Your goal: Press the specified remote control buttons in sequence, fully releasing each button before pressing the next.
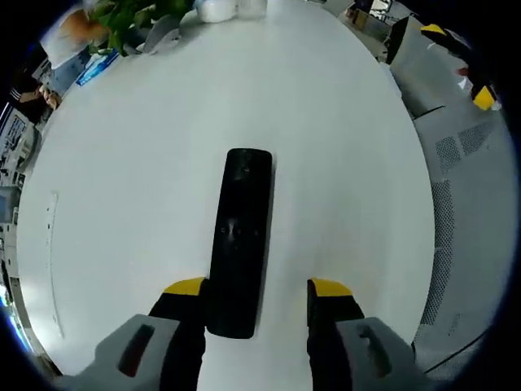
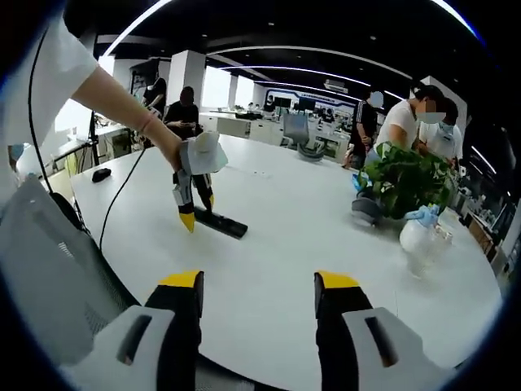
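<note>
A long black remote control (image 1: 240,236) lies flat on the white table (image 1: 350,163), pointing away from me. My left gripper (image 1: 257,287) is open, and the remote's near end sits between its yellow-tipped jaws, close beside the left one. In the right gripper view the same remote (image 2: 221,222) lies at mid-table, with the left gripper (image 2: 198,210) held over its end by a person's hand, tips pointing down. My right gripper (image 2: 259,280) is open above the table's near edge, well short of the remote, with nothing between its jaws.
A potted plant (image 2: 403,179) and a clear plastic bag (image 2: 423,236) stand at the table's right side. A grey mesh chair (image 1: 464,187) is beside the table. A small black object (image 2: 102,173) and a cable lie far left. People stand beyond the table.
</note>
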`<state>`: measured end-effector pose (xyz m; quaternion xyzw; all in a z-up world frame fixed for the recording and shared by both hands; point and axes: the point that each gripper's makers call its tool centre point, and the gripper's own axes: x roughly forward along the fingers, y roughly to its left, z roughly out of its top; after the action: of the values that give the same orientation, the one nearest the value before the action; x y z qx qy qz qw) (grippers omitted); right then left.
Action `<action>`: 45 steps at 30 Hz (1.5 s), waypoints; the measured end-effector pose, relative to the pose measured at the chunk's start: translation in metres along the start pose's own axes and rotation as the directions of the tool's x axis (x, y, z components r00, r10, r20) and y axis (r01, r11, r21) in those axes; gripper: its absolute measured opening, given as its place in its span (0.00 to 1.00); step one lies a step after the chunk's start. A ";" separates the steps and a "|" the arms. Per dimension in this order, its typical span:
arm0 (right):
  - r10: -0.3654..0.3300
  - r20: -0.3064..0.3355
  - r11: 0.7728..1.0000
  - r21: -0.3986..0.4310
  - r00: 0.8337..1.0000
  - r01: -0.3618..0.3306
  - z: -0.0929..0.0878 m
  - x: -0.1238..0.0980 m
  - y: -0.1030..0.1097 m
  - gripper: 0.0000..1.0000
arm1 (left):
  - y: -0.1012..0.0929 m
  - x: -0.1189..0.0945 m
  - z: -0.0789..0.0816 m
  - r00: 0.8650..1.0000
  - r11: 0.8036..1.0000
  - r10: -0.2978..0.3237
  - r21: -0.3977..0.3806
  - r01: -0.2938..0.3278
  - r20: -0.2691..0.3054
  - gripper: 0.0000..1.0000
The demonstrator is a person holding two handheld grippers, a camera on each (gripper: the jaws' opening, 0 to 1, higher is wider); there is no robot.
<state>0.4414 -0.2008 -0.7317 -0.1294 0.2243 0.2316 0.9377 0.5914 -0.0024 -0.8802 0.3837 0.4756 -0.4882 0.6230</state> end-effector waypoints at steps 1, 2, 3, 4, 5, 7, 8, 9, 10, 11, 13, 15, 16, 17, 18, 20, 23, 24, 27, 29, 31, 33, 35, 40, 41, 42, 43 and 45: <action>0.005 0.000 1.000 0.004 1.000 -0.005 0.000 0.000 0.001 0.56 | 0.001 0.000 -0.001 1.000 1.000 0.003 0.001 -0.003 -0.006 0.42; 0.008 0.002 1.000 0.006 1.000 -0.008 0.000 0.000 0.001 0.56 | 0.002 0.000 0.000 1.000 1.000 0.004 -0.004 -0.004 -0.011 0.41; 0.010 0.002 1.000 0.008 1.000 -0.010 0.000 0.000 0.002 0.56 | 0.003 0.001 0.001 1.000 1.000 0.005 -0.010 -0.005 -0.015 0.41; 0.012 -0.002 1.000 0.008 1.000 -0.012 0.000 0.001 0.002 0.56 | 0.004 0.001 0.001 1.000 1.000 0.007 -0.014 -0.007 -0.019 0.39; 0.013 -0.004 1.000 0.006 1.000 -0.013 -0.001 0.001 0.002 0.56 | 0.004 0.000 0.001 1.000 1.000 0.007 -0.013 -0.007 -0.018 0.37; 0.015 -0.002 1.000 0.004 1.000 -0.015 0.000 0.001 0.003 0.55 | 0.004 0.000 0.001 1.000 1.000 0.003 -0.008 -0.003 -0.021 0.34; 0.018 -0.001 1.000 0.004 1.000 -0.018 0.000 0.001 0.003 0.55 | 0.005 0.000 0.002 1.000 1.000 0.001 -0.006 -0.001 -0.024 0.33; 0.018 -0.002 1.000 0.003 1.000 -0.018 0.000 0.001 0.003 0.55 | 0.004 0.000 0.002 1.000 1.000 0.000 -0.003 0.000 -0.027 0.31; 0.018 -0.003 1.000 0.003 1.000 -0.018 0.000 0.001 0.003 0.55 | 0.004 0.000 0.002 1.000 1.000 -0.001 -0.004 0.001 -0.030 0.30; 0.018 -0.006 1.000 0.002 1.000 -0.018 -0.001 0.001 0.003 0.55 | 0.006 0.000 0.002 0.999 1.000 0.001 -0.018 -0.002 -0.037 0.28; 0.021 -0.005 1.000 0.004 1.000 -0.021 -0.001 0.001 0.003 0.55 | 0.007 0.000 0.003 0.999 1.000 0.005 -0.025 -0.006 -0.036 0.26; 0.022 -0.006 1.000 0.004 1.000 -0.022 -0.001 0.001 0.004 0.54 | 0.006 0.000 0.003 0.999 1.000 0.001 -0.021 -0.002 -0.037 0.24; 0.023 -0.006 1.000 0.002 1.000 -0.022 -0.001 0.001 0.004 0.54 | 0.006 0.000 0.003 0.999 1.000 -0.001 -0.020 0.000 -0.039 0.24; 0.023 -0.006 1.000 0.001 1.000 -0.023 -0.001 0.001 0.004 0.54 | 0.006 0.000 0.003 0.999 1.000 -0.001 -0.018 0.000 -0.040 0.24; 0.025 -0.005 1.000 0.002 1.000 -0.025 -0.001 0.001 0.004 0.54 | 0.006 0.000 0.003 0.999 1.000 0.000 -0.013 -0.001 -0.041 0.23; 0.029 0.003 1.000 0.003 1.000 -0.029 0.001 0.001 0.005 0.54 | 0.006 0.000 0.003 0.999 1.000 0.003 -0.013 -0.004 -0.042 0.23; 0.033 0.005 0.999 0.005 0.999 -0.033 0.001 0.001 0.005 0.53 | 0.006 -0.001 0.003 0.999 1.000 0.003 -0.018 -0.004 -0.041 0.20; 0.037 0.004 0.999 0.005 0.999 -0.037 0.001 0.001 0.006 0.53 | 0.005 -0.001 0.003 0.999 1.000 0.001 -0.022 -0.002 -0.041 0.19; 0.038 -0.004 0.999 -0.003 0.999 -0.038 -0.001 0.002 0.006 0.52 | 0.005 -0.001 0.003 0.999 1.000 0.001 -0.027 -0.002 -0.038 0.19; 0.040 -0.006 0.999 -0.002 0.999 -0.040 -0.001 0.002 0.007 0.52 | 0.005 -0.001 0.002 0.999 1.000 0.003 -0.026 -0.004 -0.036 0.19; 0.038 -0.013 0.999 -0.003 0.999 -0.038 -0.002 0.002 0.006 0.51 | 0.005 -0.001 0.002 0.999 1.000 0.004 -0.024 -0.005 -0.034 0.19; 0.038 -0.019 0.999 -0.002 0.999 -0.038 -0.003 0.002 0.006 0.51 | 0.005 -0.001 0.002 0.999 1.000 0.004 -0.019 -0.005 -0.033 0.19; 0.040 -0.023 0.999 -0.003 0.999 -0.040 -0.004 0.002 0.006 0.50 | 0.002 -0.001 0.000 0.999 1.000 -0.007 -0.015 0.007 -0.041 0.19; 0.043 -0.036 0.999 -0.012 0.998 -0.043 -0.006 0.003 0.007 0.50 | -0.001 -0.002 -0.002 0.999 1.000 -0.015 -0.004 0.015 -0.047 0.19; 0.043 -0.037 0.999 -0.010 0.998 -0.043 -0.007 0.003 0.007 0.50 | -0.002 -0.002 -0.003 0.999 1.000 -0.016 -0.002 0.016 -0.048 0.19; 0.043 -0.037 0.999 -0.009 0.998 -0.043 -0.007 0.003 0.007 0.50 | -0.004 -0.002 -0.004 0.999 1.000 -0.019 -0.001 0.019 -0.050 0.19; 0.044 -0.037 0.999 -0.007 0.998 -0.045 -0.007 0.003 0.007 0.50 | -0.005 -0.002 -0.004 0.998 1.000 -0.021 0.000 0.021 -0.052 0.19; 0.046 -0.038 0.999 -0.008 0.998 -0.047 -0.007 0.003 0.007 0.50 | -0.008 -0.002 -0.005 0.998 1.000 -0.022 0.009 0.022 -0.053 0.19</action>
<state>0.4378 -0.1959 -0.7405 -0.1328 0.2440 0.2518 0.9271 0.5827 0.0009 -0.8794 0.3942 0.4938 -0.4870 0.6029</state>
